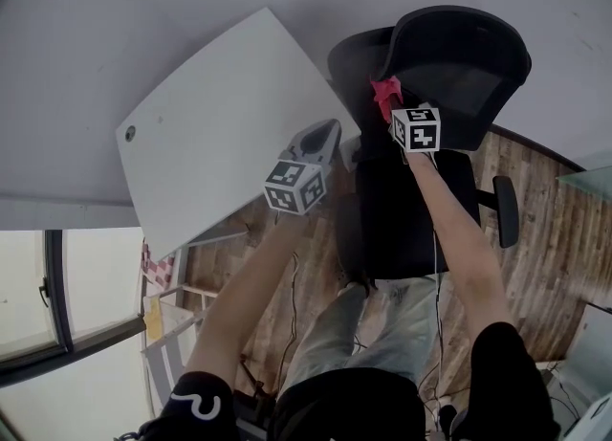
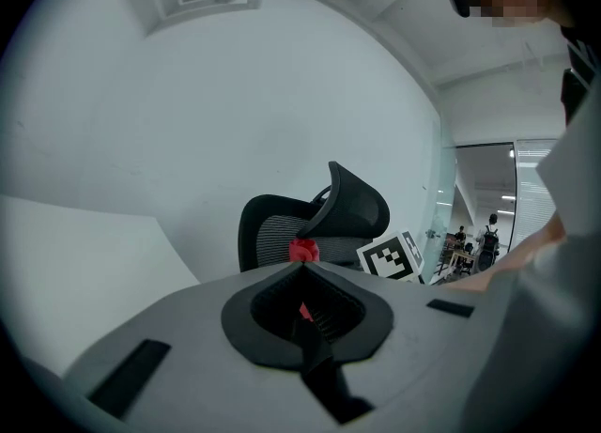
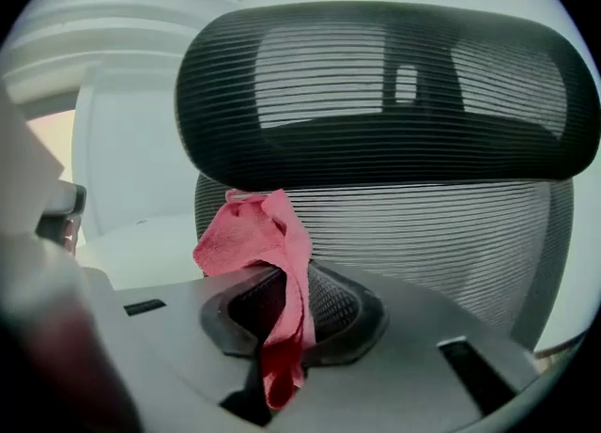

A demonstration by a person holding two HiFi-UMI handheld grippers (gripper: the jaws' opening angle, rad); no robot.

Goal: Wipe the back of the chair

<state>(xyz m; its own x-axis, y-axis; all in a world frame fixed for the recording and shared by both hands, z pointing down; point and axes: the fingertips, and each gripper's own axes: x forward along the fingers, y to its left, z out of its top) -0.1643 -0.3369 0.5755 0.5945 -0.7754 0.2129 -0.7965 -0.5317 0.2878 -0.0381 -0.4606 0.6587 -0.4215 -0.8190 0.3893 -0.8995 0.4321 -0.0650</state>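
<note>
The right gripper [image 3: 282, 314] is clamping a red cloth [image 3: 255, 239] between its jaws. One end of the cloth is bunching up above them and the other is hanging down in front. The left gripper [image 2: 305, 304] is idling beside it with its jaws pressed together on nothing, and it is pointing towards the chair from over the corner of the white desk [image 1: 220, 114].

Just beyond the cloth, the mesh backrest [image 3: 441, 234] of the black office chair is filling the right gripper view, with the curved headrest [image 3: 385, 93] sitting above it. From the head view, the cloth is meeting the top of the backrest just under the headrest. I cannot tell whether it is actually pressing on the mesh.

The wiping seems to be only starting, high on the backrest. The next move is calling for firm pressure of the cloth into the mesh, then strokes across and downward. The jaws themselves need to be staying clear of the ribs.

No brand or readable writing is showing. Only the black-and-white square markers on each gripper's cube are visible.
</note>
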